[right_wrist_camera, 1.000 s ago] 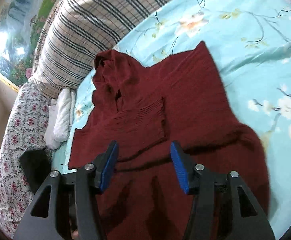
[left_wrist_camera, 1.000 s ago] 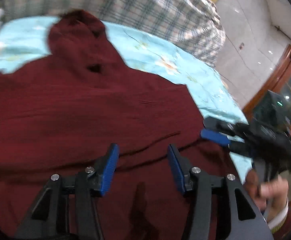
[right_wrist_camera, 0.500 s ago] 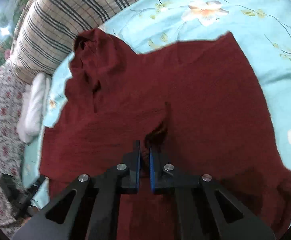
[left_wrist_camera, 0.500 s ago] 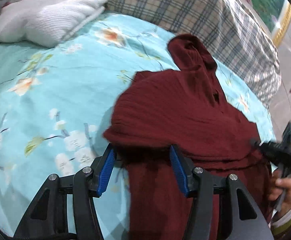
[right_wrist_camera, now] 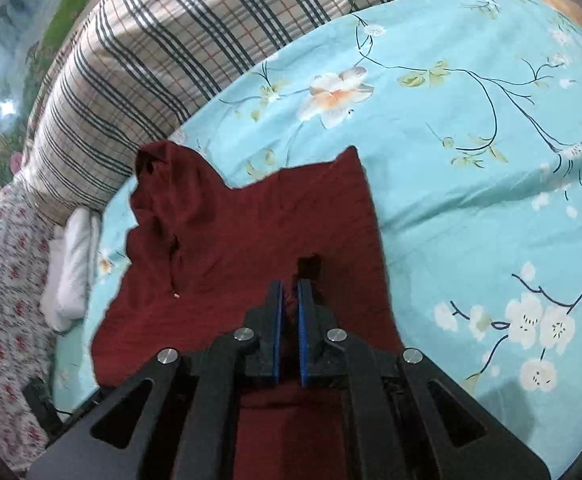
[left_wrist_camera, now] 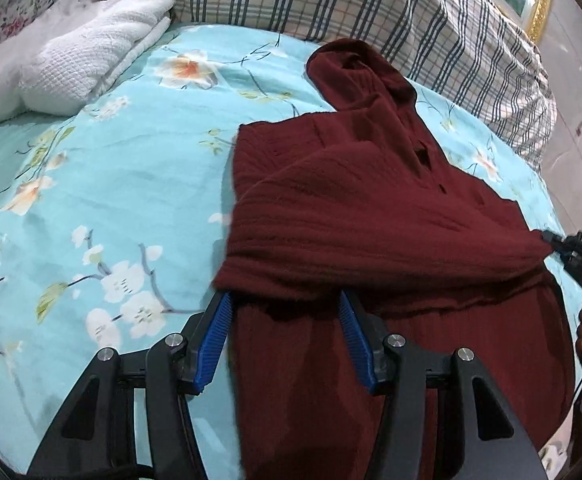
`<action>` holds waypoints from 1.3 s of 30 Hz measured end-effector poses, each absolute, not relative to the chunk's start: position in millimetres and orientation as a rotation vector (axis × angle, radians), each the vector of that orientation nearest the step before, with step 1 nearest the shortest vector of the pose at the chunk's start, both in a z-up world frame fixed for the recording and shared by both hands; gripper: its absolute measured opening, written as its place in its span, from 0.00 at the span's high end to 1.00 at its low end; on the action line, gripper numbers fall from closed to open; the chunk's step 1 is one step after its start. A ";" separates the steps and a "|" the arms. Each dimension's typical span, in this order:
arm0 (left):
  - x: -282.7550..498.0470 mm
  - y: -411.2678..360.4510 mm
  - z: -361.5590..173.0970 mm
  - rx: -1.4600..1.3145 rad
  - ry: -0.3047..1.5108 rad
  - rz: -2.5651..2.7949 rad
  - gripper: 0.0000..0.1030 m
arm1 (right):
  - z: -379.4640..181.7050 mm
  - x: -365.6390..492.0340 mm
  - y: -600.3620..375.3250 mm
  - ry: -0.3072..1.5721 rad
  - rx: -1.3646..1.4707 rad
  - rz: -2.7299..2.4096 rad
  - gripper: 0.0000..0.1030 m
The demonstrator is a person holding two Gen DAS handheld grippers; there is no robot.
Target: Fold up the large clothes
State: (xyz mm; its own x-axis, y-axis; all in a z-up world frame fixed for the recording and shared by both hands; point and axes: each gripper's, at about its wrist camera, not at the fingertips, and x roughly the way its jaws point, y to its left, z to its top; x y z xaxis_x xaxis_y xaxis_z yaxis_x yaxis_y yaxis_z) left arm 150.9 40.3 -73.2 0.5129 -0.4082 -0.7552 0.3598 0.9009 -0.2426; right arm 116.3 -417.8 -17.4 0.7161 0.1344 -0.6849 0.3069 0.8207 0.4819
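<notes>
On the light blue flowered bedsheet (left_wrist_camera: pixel 103 184) lies a dark red hooded sweater (left_wrist_camera: pixel 371 216), made of a thin, wrinkled fabric. Its hood (left_wrist_camera: pixel 355 68) points to the far side and touches the plaid blanket (left_wrist_camera: pixel 371 12). One fold of the sweater is lifted and stretched across the body, from the left side to the right. The left gripper (left_wrist_camera: pixel 285 314) is at the near left end of this fold; its blue pads stand wide apart, and the raised cloth hangs over their tips. The right gripper (right_wrist_camera: pixel 287 296) has its pads pressed together on a bunch of the red fabric. From the left wrist view it (left_wrist_camera: pixel 559 246) pulls the fold to a point at the right. A white knitted cloth (left_wrist_camera: pixel 75 60) lies folded at the far left, apart from the sweater.
</notes>
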 end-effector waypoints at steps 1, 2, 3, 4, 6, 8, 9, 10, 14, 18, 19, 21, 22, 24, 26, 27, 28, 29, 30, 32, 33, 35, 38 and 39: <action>148.5 44.9 -72.0 -0.057 0.919 -0.462 0.47 | -11.3 115.8 -416.2 0.769 0.614 -0.085 0.93; 146.6 49.6 -70.6 -0.049 0.910 -0.453 0.47 | -3.7 115.7 -412.9 0.761 0.603 -0.068 0.93; 146.3 52.3 -70.9 -0.040 0.908 -0.446 0.47 | 5.8 117.7 -406.7 0.751 0.589 -0.048 0.93; 148.0 53.5 -72.2 -0.035 0.911 -0.441 0.47 | 13.6 118.4 -403.6 0.741 0.584 -0.030 0.93; 151.4 52.8 -77.1 -0.018 0.928 -0.433 0.48 | 30.9 118.4 -399.1 0.708 0.599 0.006 0.93; 153.6 48.8 -79.3 -0.010 0.925 -0.435 0.48 | 46.7 113.9 -399.6 0.657 0.621 0.038 0.93; 154.8 46.6 -79.6 -0.007 0.921 -0.430 0.51 | 55.4 109.6 -400.7 0.623 0.625 0.040 0.93; 156.3 45.2 -80.0 -0.009 0.915 -0.420 0.55 | 60.0 106.7 -402.1 0.605 0.617 0.029 0.93; 162.8 52.0 -79.0 -0.129 0.918 -0.434 0.85 | 33.3 109.8 -412.4 0.691 0.573 -0.075 0.94; 156.4 52.9 -76.4 -0.103 0.912 -0.439 0.85 | -33.3 116.9 -422.0 0.961 0.505 -0.234 0.90; 156.9 54.6 -77.1 -0.105 0.921 -0.443 0.85 | -39.5 113.8 -423.9 0.980 0.503 -0.266 0.91; 158.6 59.5 -77.1 -0.115 0.930 -0.447 0.76 | -32.0 105.4 -420.1 0.938 0.503 -0.280 0.89; 159.4 60.2 -76.6 -0.114 0.932 -0.448 0.72 | -24.7 105.8 -413.3 0.924 0.482 -0.269 0.85; 160.4 61.0 -75.3 -0.105 0.927 -0.455 0.48 | -5.1 114.1 -387.3 0.882 0.427 -0.171 0.76; 163.4 59.6 -76.4 -0.096 0.921 -0.468 0.43 | 6.8 139.1 -345.1 0.887 0.396 0.051 0.65; 166.0 58.0 -78.2 -0.096 0.926 -0.482 0.43 | 7.2 154.7 -325.4 0.909 0.394 0.158 0.57; 167.6 56.6 -79.5 -0.098 0.929 -0.488 0.43 | 4.8 177.1 -296.9 0.939 0.382 0.280 0.56; 170.7 54.8 -81.1 -0.102 0.932 -0.498 0.44 | -0.4 199.4 -265.2 0.973 0.357 0.397 0.55; 173.5 53.1 -82.1 -0.108 0.933 -0.516 0.45 | -5.4 212.0 -245.6 0.995 0.338 0.465 0.55; 177.2 51.6 -83.0 -0.120 0.935 -0.545 0.47 | -21.1 251.5 -192.5 1.059 0.281 0.618 0.55; 178.9 51.2 -83.2 -0.126 0.936 -0.559 0.52 | -31.2 268.9 -168.2 1.095 0.242 0.659 0.55; 181.9 50.1 -84.8 -0.134 0.941 -0.596 0.62 | -52.7 300.6 -128.1 1.165 0.159 0.686 0.55; 184.0 48.2 -88.5 -0.141 0.946 -0.635 0.75 | -81.7 329.9 -91.7 1.261 0.102 0.733 0.55; 184.3 48.1 -89.2 -0.147 0.943 -0.646 0.83 | -91.3 340.7 -79.7 1.289 0.064 0.746 0.55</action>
State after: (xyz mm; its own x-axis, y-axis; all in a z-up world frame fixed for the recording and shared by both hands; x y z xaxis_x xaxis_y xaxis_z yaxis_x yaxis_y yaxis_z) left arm 184.3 48.1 -89.2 0.4158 -0.5737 -0.7056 0.4499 0.8041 -0.3887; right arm 340.7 -79.7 -91.3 0.0815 0.5328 -0.8423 -0.4644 0.7681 0.4409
